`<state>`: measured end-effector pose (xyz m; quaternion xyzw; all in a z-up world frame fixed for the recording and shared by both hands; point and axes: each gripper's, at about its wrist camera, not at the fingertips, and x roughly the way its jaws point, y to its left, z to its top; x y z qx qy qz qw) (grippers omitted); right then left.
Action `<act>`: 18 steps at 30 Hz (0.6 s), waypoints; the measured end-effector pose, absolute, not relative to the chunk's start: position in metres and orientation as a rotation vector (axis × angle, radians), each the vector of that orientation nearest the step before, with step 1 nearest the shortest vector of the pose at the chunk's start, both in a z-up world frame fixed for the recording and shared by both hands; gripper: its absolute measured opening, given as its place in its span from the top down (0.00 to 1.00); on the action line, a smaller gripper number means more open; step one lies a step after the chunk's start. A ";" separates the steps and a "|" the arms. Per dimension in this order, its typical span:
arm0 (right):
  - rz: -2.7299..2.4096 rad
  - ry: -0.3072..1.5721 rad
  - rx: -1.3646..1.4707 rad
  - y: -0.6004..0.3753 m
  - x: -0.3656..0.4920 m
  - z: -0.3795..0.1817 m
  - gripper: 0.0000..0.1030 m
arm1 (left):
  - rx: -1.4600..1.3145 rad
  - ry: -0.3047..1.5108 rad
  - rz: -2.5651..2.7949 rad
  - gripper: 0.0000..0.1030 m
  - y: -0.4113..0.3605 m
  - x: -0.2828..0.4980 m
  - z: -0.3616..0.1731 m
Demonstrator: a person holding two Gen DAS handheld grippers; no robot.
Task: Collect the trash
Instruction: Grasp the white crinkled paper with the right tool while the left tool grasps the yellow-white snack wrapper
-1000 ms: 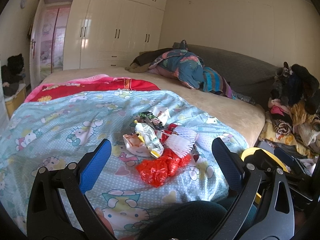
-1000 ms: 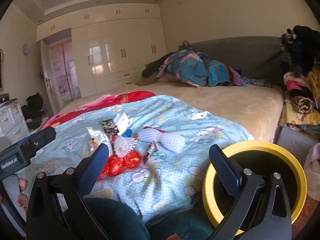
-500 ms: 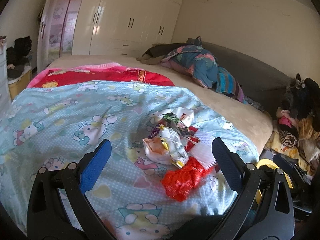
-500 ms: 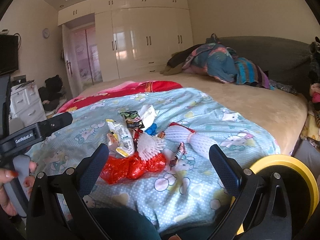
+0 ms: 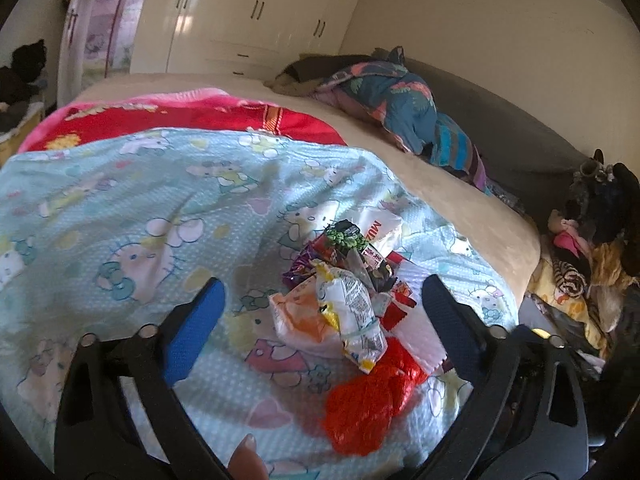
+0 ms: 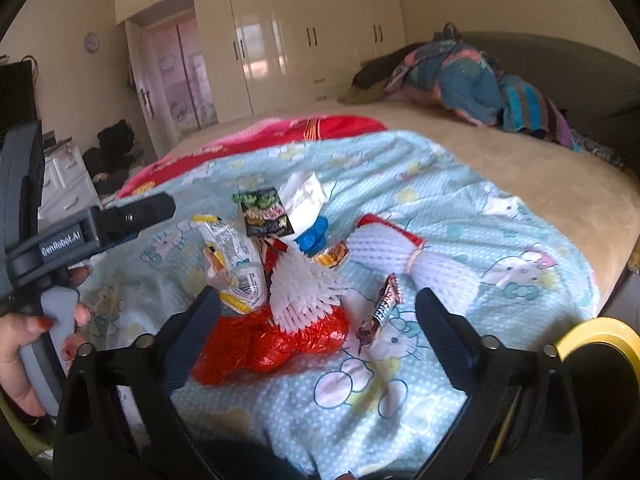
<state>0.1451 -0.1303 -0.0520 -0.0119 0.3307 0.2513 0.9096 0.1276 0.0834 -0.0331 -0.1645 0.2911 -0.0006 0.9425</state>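
Observation:
A heap of trash lies on the light blue cartoon bedspread: a crumpled red plastic bag, a clear and orange snack bag, a dark green wrapper and white foam netting. A brown candy bar wrapper lies apart to the right. My left gripper hovers close over the heap, its jaws wide and closing, touching nothing. My right gripper hangs over the red bag and netting, jaws also wide and closing, nothing pressed. The left gripper and the hand holding it show in the right wrist view.
A yellow-rimmed bin stands off the bed's near right corner. A red blanket and bundled bedding lie farther back. Stuffed toys and clothes pile up at the right. White wardrobes line the far wall.
Both grippers have moved in toward the trash heap and tilted down, so it now looms larger between their fingers. The yellow bin has slid to the right edge of the right view.

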 end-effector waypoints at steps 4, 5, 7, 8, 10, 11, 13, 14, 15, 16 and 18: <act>0.540 0.757 -0.022 -0.121 0.164 -0.067 0.25 | -0.362 0.648 -0.036 0.30 0.084 0.145 -0.043; 0.545 0.767 -0.020 -0.119 0.167 -0.070 0.27 | -0.366 0.654 -0.043 0.32 0.084 0.148 -0.045; 0.556 0.791 -0.007 -0.116 0.174 -0.076 0.32 | -0.376 0.671 -0.067 0.35 0.084 0.155 -0.051; 0.563 0.802 0.003 -0.115 0.176 -0.078 0.34 | -0.378 0.677 -0.072 0.36 0.084 0.157 -0.053; 0.585 0.823 0.022 -0.114 0.180 -0.082 0.48 | -0.383 0.687 -0.083 0.38 0.082 0.162 -0.057; 0.598 0.832 0.034 -0.113 0.181 -0.084 0.52 | -0.387 0.692 -0.090 0.43 0.082 0.164 -0.059; 0.624 0.840 0.051 -0.114 0.180 -0.086 0.71 | -0.405 0.706 -0.105 0.49 0.082 0.168 -0.063; 0.633 0.839 0.054 -0.114 0.178 -0.086 0.75 | -0.412 0.711 -0.109 0.53 0.082 0.169 -0.064; 0.635 0.832 0.056 -0.115 0.177 -0.086 0.80 | -0.416 0.713 -0.115 0.59 0.082 0.169 -0.065; 0.640 0.823 0.061 -0.117 0.174 -0.085 0.82 | -0.418 0.714 -0.120 0.62 0.081 0.169 -0.066; 0.643 0.815 0.074 -0.119 0.170 -0.083 0.83 | -0.418 0.721 -0.139 0.75 0.079 0.169 -0.067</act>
